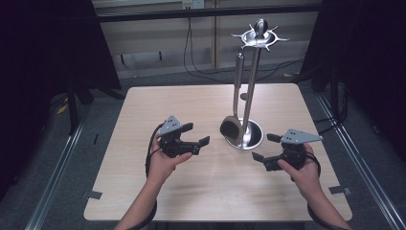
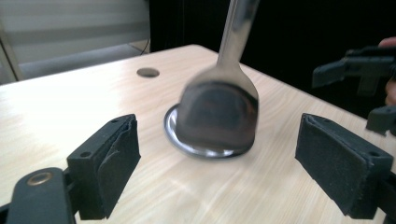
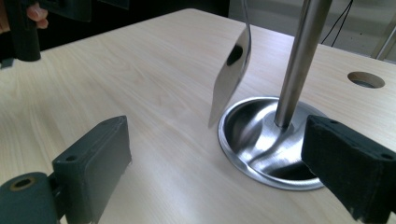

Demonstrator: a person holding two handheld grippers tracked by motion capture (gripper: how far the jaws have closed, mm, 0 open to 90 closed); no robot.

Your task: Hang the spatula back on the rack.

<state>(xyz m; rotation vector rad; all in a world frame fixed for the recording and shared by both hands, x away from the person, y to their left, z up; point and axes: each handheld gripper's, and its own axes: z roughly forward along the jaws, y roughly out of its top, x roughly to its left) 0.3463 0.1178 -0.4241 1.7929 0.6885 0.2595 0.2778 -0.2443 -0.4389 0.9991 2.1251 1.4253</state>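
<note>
A steel utensil stand [image 1: 252, 72] rises from a round base [image 1: 253, 138] right of the table's middle, with a crown of hooks [image 1: 259, 37] on top. A metal spatula [image 1: 232, 125] hangs from one hook, its blade just above the base's left rim. My left gripper [image 1: 197, 133] is open, left of the blade and apart from it. My right gripper [image 1: 264, 146] is open too, just right of the base. In the left gripper view the spatula blade [image 2: 218, 116] hangs a little beyond the wide-apart pads [image 2: 109, 158]. In the right gripper view the blade [image 3: 229, 79] and base [image 3: 261, 140] lie ahead of the open jaws.
The light wooden table [image 1: 158, 105] has a small round hole [image 1: 243, 96] behind the stand. Dark curtains flank both sides. Cables [image 1: 201, 72] run over the floor beyond the far edge. Bare tabletop stretches left of and behind my left gripper.
</note>
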